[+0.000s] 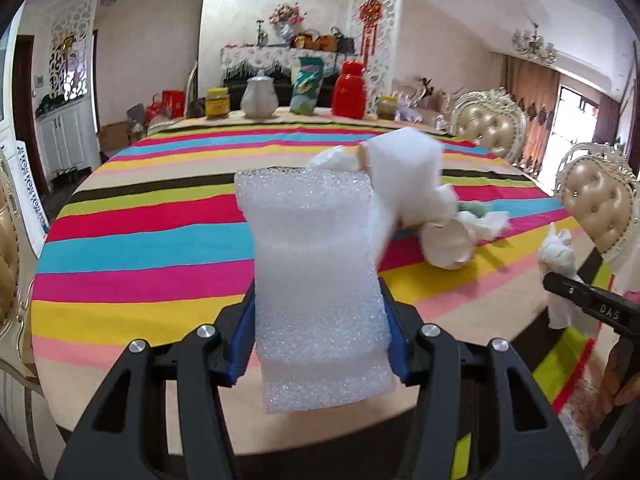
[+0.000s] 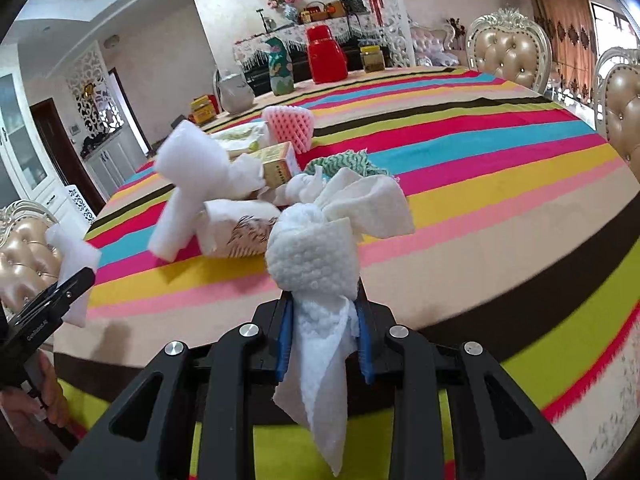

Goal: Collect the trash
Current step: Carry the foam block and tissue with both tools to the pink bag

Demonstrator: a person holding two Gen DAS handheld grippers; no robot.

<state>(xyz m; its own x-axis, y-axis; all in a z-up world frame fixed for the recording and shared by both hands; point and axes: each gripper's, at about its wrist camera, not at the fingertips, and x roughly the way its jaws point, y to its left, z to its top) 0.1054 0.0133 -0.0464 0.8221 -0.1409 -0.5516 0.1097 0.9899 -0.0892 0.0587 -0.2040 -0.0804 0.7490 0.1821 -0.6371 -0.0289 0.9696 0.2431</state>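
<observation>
A: So, what does the left gripper [image 1: 320,320] have?

B: A sheet of white foam wrap [image 1: 316,280], bubbly in texture. The two blue pads [image 1: 242,336] press its side edges, and the sheet stands up between them, bowed a little, its lower end hanging below the jaws. The jaws stand about half apart, stopped by the foam's width.

A: And the right gripper [image 2: 324,340]?

B: Nearly together, clamped on a crumpled white paper towel [image 2: 316,256]. The wad bulges above the fingers, a flap spreads off to the right, and a long tail hangs down past the jaws.

A: Is either piece touching the table?

B: From the wrist views, both look lifted clear of the striped tablecloth [image 1: 140,240], near the table's edge.

A: Where is the other trash?

B: In a loose pile on the cloth ahead: a white foam block [image 2: 188,184], more crumpled tissue [image 2: 236,224], a small yellow carton [image 2: 280,162], a pink foam fruit net [image 2: 290,126] and a green zigzag-patterned cloth [image 2: 344,160].

A: Can each gripper be seen from the other side?

B: Yes. The left wrist view shows the right one at its right margin with towel in it; the right wrist view shows the left one at its left margin with foam.
</observation>
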